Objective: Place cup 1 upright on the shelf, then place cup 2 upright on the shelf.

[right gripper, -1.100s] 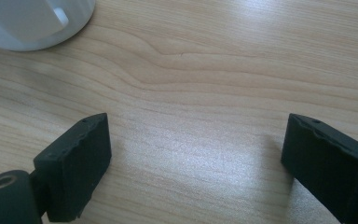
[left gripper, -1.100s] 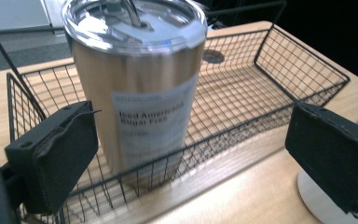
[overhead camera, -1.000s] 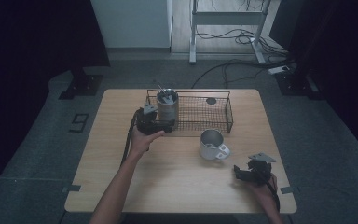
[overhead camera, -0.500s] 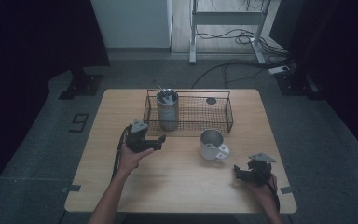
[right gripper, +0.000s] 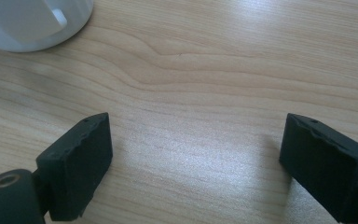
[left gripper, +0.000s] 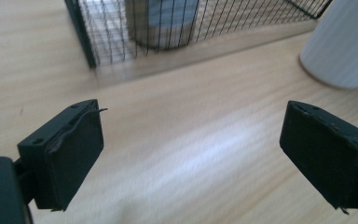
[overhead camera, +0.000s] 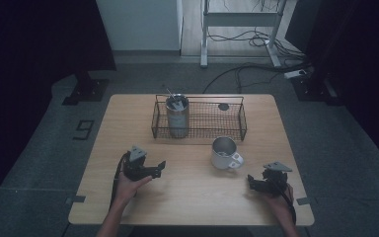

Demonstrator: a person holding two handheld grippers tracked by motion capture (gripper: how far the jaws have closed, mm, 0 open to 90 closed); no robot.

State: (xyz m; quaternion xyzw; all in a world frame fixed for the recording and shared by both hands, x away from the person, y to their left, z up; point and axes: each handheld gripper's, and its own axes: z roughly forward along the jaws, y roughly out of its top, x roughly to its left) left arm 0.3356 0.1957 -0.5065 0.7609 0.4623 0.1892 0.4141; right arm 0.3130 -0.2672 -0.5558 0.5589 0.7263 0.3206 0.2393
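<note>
Both hand-held grippers sit released and empty, low over the bench. The left hand-held gripper (overhead camera: 150,170) is near the front-left part of the bench, jaws spread wide with bare wood between them in the left gripper view (left gripper: 191,154). The right hand-held gripper (overhead camera: 259,181) is near the front-right corner, jaws equally wide apart in the right gripper view (right gripper: 196,163), nothing held.

The steel tumbler (overhead camera: 177,116) stands upright inside the wire basket (overhead camera: 237,121), at its left end, with thin utensils sticking out of the top; the basket sits toward the far edge of the bench. A white mug (overhead camera: 224,153) stands in front of the basket, right of centre, handle toward the right gripper, apart from both grippers.

Judged step: tumbler looks placed, hands clear, between actions. The mug is probably next; that calls for the right gripper to move forward and left and close on the rim or handle.

No readable brand or label on the tumbler or mug. A dark mark like a "9" (overhead camera: 84,129) lies on the floor left of the bench.
</note>
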